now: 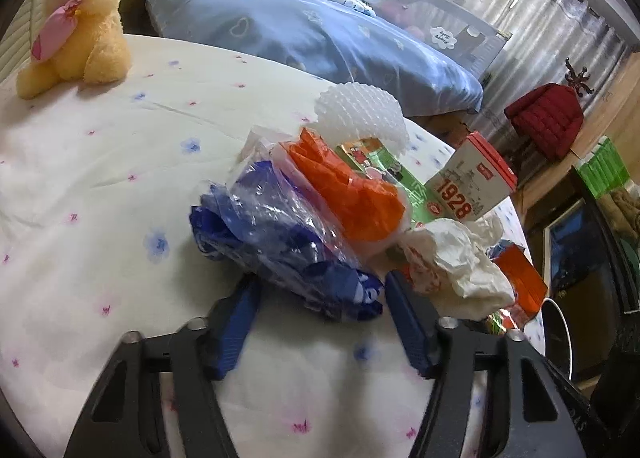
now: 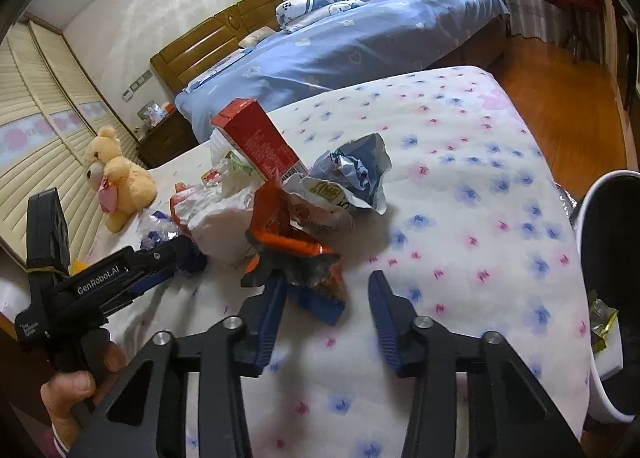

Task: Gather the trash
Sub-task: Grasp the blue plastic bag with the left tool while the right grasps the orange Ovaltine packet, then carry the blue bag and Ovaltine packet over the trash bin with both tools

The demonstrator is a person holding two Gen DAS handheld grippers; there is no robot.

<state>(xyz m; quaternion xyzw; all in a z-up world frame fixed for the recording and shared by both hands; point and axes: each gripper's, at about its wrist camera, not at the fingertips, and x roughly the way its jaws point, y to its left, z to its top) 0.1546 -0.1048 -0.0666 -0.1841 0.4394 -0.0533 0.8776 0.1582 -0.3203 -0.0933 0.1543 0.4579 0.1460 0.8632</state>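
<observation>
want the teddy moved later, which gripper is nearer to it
Left. The left gripper sits on the pile's teddy side; the right gripper is on the far side, nearer the bin.

The left gripper (image 1: 320, 306) has blue fingers (image 1: 234, 332) set apart, and the near end of a crinkly blue and clear plastic bag (image 1: 280, 242) lies between them on the white bed cover with little flowers (image 1: 100, 185). At about 1 o'clock from the bag sits an orange plastic piece (image 1: 352, 197), with a bumpy white foam net (image 1: 362, 113) behind it. At 3 o'clock lies a crumpled white tissue (image 1: 460, 262), a white and red carton marked 1928 (image 1: 468, 181) stands at 2 o'clock, and a yellow teddy bear (image 1: 86, 17) sits far off at 10 o'clock.
</observation>
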